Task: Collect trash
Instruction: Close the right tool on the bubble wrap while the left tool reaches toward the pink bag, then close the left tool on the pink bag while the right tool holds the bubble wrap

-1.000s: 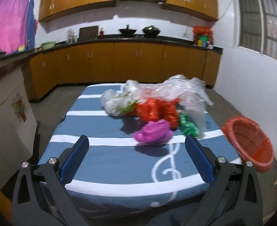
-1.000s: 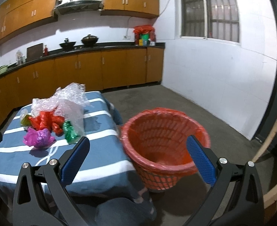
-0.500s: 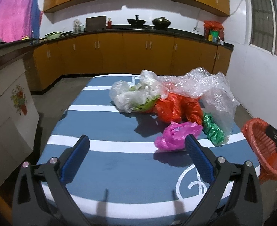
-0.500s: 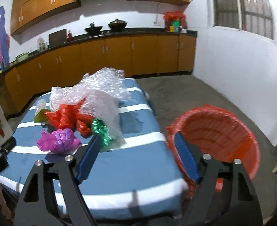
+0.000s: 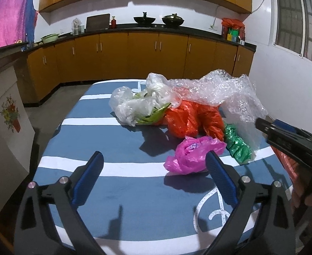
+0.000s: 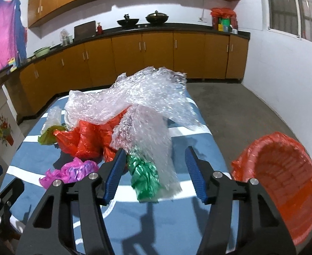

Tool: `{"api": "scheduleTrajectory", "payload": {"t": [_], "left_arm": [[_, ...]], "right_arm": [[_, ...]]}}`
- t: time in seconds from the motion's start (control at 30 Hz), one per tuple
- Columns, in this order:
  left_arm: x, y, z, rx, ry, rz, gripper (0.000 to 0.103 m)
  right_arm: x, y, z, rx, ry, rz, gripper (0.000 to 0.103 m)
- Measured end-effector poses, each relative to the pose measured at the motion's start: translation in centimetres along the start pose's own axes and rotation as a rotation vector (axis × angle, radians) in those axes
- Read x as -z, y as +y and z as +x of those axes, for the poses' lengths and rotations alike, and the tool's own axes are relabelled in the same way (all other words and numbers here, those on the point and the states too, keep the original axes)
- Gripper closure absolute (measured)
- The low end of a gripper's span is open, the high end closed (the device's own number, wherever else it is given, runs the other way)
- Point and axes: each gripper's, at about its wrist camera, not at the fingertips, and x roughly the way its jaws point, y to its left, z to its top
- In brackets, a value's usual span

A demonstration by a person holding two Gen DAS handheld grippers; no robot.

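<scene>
- It is a kitchen: orange-brown cabinets [image 5: 134, 55] run along the far wall under a dark counter [image 5: 134, 29], with more cupboards above and two black woks [image 6: 143, 20] on the counter.
- At far left a pink cloth [image 5: 5, 19] hangs on the wall; lower down stands a white panel with a flower picture [image 5: 10, 114].
- In the middle stands a table under a blue cloth with white stripes [image 5: 117, 191], a white curl printed near its front edge.
- The left gripper [image 5: 153, 178] hovers over the front of the table, its blue pads spread wide with nothing between them.
- The trash lies heaped on the far half of the cloth: a clear plastic bag [image 5: 130, 106] at left with a green scrap [image 5: 153, 115] under it, then a red-orange bag [image 5: 190, 119], with a sheet of bubble wrap [image 6: 139, 106] draped over the top.
- In front of the heap lies a pink bag [image 5: 192, 155], just beside the left gripper's right-hand pad.
- Next to it lies a shiny green wrapper [image 6: 145, 176], partly under the hanging bubble wrap.
- The right gripper [image 6: 156, 170] reaches in there; its jaws have just been narrowing, stand partway apart, and the green wrapper and bubble wrap sit between them without being visibly pinched.
- Off the table's right edge stands a red basket [image 6: 283, 182] lined with a red bag, on the grey concrete floor [image 6: 241, 110].
- The right wall is white, with a barred window [image 6: 294, 6].
</scene>
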Motion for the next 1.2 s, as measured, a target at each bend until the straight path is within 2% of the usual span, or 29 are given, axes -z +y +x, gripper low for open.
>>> {"api": "scheduleTrajectory", "payload": {"t": [0.13,0.2,0.23,0.3,0.4,0.57,0.87,0.93,0.97,1.03,1.1,1.2], "left_arm": [[0.1,-0.4,0.3,0.009,0.004,0.009,0.010],[0.0,-0.6,0.5,0.016,0.006,0.015,0.011],[0.0,-0.8,0.6,0.020,0.008,0.018,0.012],[0.0,-1.1,0.8,0.027,0.012,0.021,0.013],[-0.1,-1.5,1.4,0.041,0.023,0.027,0.017],[0.0,-2.4,2.6,0.066,0.057,0.033,0.025],[-0.3,-4.5,4.7,0.095,0.079,0.079,0.043],[-0.3,-4.8,5.3,0.103,0.092,0.089,0.057],[-0.3,-4.9,5.7,0.115,0.101,0.091,0.061],[-0.4,-4.8,6.0,0.131,0.103,0.091,0.079],[-0.5,-4.6,6.0,0.150,0.097,0.086,0.088],[-0.6,-4.0,5.4,0.170,0.075,0.075,0.092]], "right_arm": [[-0.4,0.1,1.8,0.010,0.019,-0.018,0.053],[-0.5,0.0,2.4,0.010,0.033,-0.024,0.068],[-0.5,-0.1,2.6,0.008,0.038,-0.029,0.070],[-0.3,-0.3,2.9,0.001,0.044,-0.035,0.086],[0.0,-0.7,2.8,-0.017,0.055,-0.029,0.096],[0.4,-1.3,1.3,-0.055,0.035,-0.021,0.097],[0.6,-1.8,-0.8,-0.056,0.009,-0.019,0.097],[0.6,-1.8,-1.0,-0.056,0.009,-0.020,0.097],[0.7,-1.8,-1.1,-0.056,0.009,-0.021,0.097],[1.1,-2.0,-1.6,-0.058,0.008,-0.024,0.097],[1.3,-2.0,-1.9,-0.059,0.008,-0.027,0.097],[1.5,-2.3,-2.5,-0.066,0.008,-0.027,0.097]]}}
